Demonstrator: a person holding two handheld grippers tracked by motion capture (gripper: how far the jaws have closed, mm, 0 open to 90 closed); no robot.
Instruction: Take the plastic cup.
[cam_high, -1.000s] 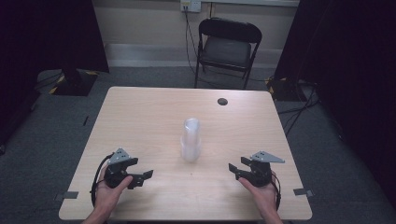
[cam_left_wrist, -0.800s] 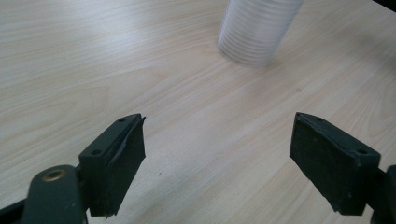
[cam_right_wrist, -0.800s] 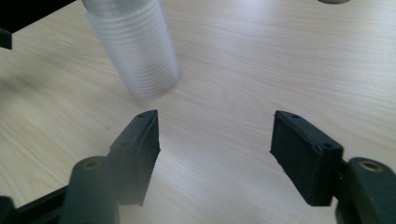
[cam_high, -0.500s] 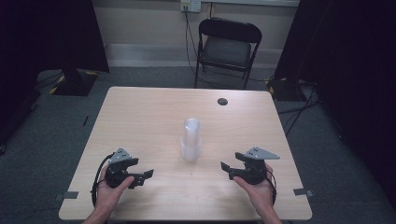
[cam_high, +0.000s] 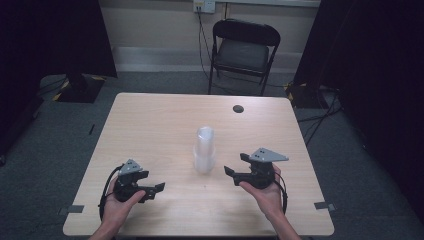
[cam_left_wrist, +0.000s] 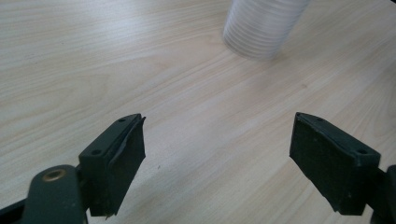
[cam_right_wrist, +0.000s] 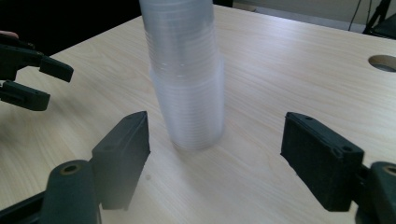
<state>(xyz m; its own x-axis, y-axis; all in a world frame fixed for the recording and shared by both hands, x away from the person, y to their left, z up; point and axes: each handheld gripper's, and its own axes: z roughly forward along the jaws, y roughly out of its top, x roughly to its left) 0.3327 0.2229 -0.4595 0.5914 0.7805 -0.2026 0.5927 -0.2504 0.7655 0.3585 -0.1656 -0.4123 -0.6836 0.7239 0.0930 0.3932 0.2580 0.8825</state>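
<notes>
High view: stack of clear plastic cups (cam_high: 204, 149) stands upright mid-table, nested one inside another.
Cup contents: can't tell, too blurry.
Left gripper (cam_high: 156, 188): jaws spread wide, holding nothing, near the front edge, cups well off to its right.
Right gripper (cam_high: 231, 171): jaws spread too, pointing at the cups, near but not touching.
Table (cam_high: 150, 125): bare wood all round the stack, small dark hole (cam_high: 238, 108) by the far edge.
Beyond: folding chair (cam_high: 242, 50).
</notes>
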